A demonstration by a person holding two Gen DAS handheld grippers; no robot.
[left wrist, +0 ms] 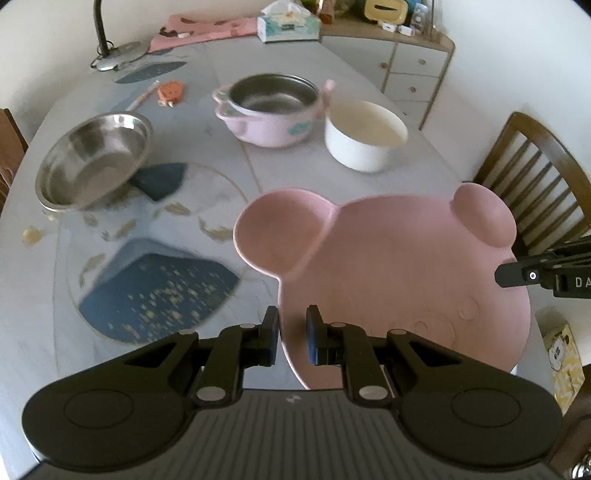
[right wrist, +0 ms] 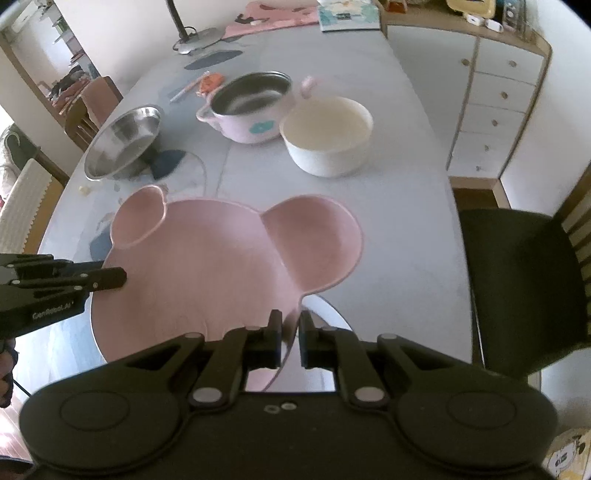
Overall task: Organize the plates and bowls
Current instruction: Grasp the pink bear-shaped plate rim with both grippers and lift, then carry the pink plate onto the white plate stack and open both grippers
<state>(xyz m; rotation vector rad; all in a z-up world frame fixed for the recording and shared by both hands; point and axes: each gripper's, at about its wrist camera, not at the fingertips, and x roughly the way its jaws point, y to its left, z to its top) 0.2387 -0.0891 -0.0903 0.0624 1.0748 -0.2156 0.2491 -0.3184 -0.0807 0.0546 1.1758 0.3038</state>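
A pink bear-shaped plate (left wrist: 399,266) (right wrist: 207,258) with two round ear wells hangs above the table, carried between both grippers. My left gripper (left wrist: 293,332) is shut on the plate's left rim. My right gripper (right wrist: 290,338) is shut on its right rim, below one ear. Each gripper's tip shows at the plate's far edge in the other's view. Beyond the plate stand a white bowl (left wrist: 364,134) (right wrist: 327,134), a pink steel-lined bowl with handles (left wrist: 269,109) (right wrist: 251,107) and a tilted steel bowl (left wrist: 94,158) (right wrist: 123,142).
The table (left wrist: 229,177) is pale marble with blue patterns. A lamp base (left wrist: 110,61), a tissue box (left wrist: 288,24) and a pink cloth (left wrist: 207,27) sit at its far end. A wooden chair (left wrist: 535,177) and a white drawer cabinet (right wrist: 495,103) stand to the right.
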